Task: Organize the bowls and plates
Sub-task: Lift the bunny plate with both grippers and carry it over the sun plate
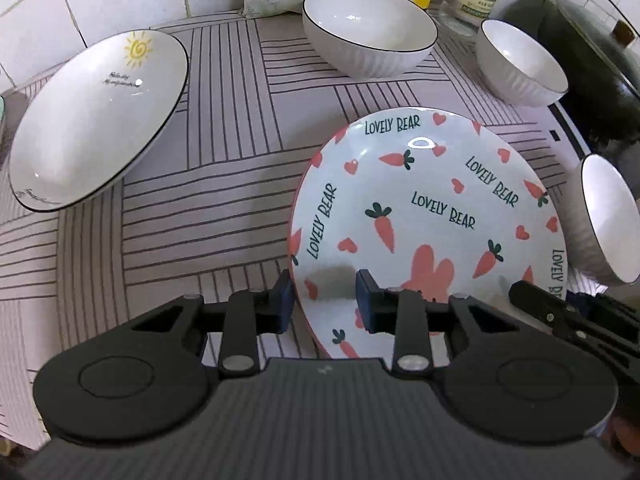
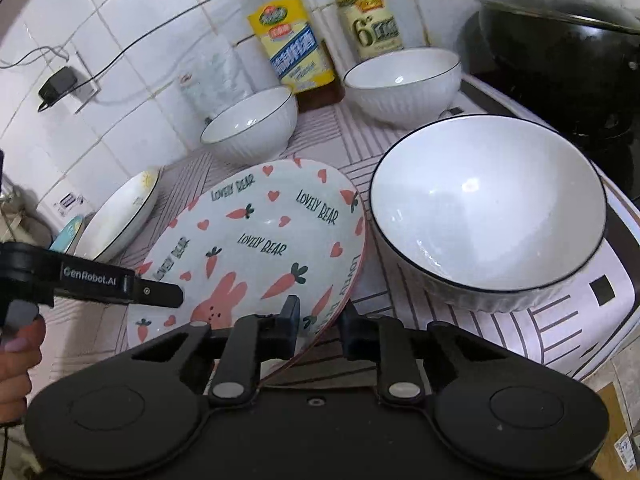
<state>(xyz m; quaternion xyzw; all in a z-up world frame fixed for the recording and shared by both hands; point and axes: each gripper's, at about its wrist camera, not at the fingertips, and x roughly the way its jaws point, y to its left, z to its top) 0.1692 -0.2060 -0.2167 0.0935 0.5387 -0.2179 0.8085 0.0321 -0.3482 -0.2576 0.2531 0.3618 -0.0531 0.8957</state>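
The carrot-and-rabbit "Lovely Bear" plate (image 1: 432, 216) sits tilted on the striped mat. My left gripper (image 1: 325, 304) straddles its left rim, jaws apart with a gap to the rim. My right gripper (image 2: 320, 326) straddles its right rim (image 2: 340, 300), jaws also apart. The same plate shows in the right wrist view (image 2: 256, 240). A white sun plate (image 1: 100, 120) lies at the left. Three white black-rimmed bowls stand around: one at the back (image 1: 368, 32), one at the back right (image 1: 520, 60), one close right (image 2: 488, 208).
Bottles (image 2: 292, 44) and a bag stand against the tiled wall. A black lidded wok (image 2: 560, 40) sits at the right on a cooktop. A wall plug and cable (image 2: 60, 84) are at the left. A light blue dish (image 2: 66, 236) is behind the sun plate.
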